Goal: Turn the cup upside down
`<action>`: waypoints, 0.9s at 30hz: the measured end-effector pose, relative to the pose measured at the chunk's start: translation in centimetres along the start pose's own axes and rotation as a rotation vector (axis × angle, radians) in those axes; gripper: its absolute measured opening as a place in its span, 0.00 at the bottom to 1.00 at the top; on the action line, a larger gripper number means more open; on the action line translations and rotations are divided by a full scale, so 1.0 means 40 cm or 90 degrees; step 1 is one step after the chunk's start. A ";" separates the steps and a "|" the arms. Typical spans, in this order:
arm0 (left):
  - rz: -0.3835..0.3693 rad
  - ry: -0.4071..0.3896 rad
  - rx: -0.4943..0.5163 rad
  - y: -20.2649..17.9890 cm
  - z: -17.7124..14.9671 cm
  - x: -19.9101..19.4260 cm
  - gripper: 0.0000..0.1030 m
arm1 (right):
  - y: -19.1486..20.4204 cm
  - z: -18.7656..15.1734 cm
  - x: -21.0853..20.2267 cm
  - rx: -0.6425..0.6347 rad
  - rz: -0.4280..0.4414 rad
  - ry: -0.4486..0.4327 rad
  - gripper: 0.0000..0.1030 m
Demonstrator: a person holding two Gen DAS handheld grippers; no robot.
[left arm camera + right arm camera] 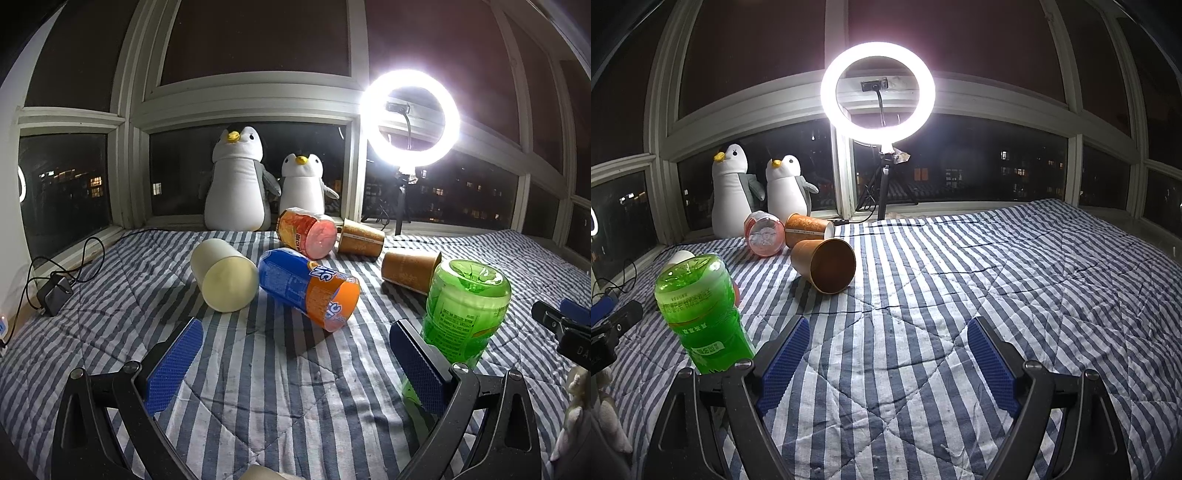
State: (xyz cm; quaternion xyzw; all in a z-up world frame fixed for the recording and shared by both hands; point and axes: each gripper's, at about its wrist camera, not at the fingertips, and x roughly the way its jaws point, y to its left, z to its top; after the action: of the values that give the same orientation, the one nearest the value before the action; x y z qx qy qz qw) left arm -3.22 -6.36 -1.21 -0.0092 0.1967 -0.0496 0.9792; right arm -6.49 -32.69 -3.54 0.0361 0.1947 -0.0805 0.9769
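A green plastic cup [461,310] [701,314] stands upside down on the striped quilt, just beyond my left gripper's right finger [417,369]. My left gripper [295,354] is open and holds nothing. Ahead of it lie a blue-and-orange cup [310,288], a cream cup [223,275], a red-orange cup [308,232] and two brown paper cups [410,271] [360,238], all on their sides. My right gripper [888,354] is open over bare quilt, with the green cup left of its left finger [785,362]. The nearer brown cup [825,266] lies ahead of it.
Two plush penguins [236,188] [303,182] sit on the window sill at the back. A lit ring light [410,118] [877,94] stands on a tripod by the window. A charger and cable [55,291] lie at the quilt's left edge. Open quilt [1015,277] stretches to the right.
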 end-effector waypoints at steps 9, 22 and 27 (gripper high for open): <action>0.000 0.001 0.001 -0.001 -0.001 0.001 1.00 | -0.001 0.000 0.000 0.000 0.000 0.000 0.82; 0.000 0.002 0.002 -0.001 -0.001 0.003 1.00 | 0.001 0.000 0.003 0.002 0.000 0.003 0.83; 0.001 0.004 0.002 -0.001 -0.002 0.005 1.00 | 0.001 -0.001 0.003 0.001 0.000 0.003 0.83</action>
State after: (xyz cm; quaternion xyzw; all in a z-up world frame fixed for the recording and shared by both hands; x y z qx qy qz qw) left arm -3.08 -6.40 -1.37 -0.0071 0.1993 -0.0494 0.9787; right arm -6.39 -32.67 -3.61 0.0374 0.1970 -0.0808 0.9764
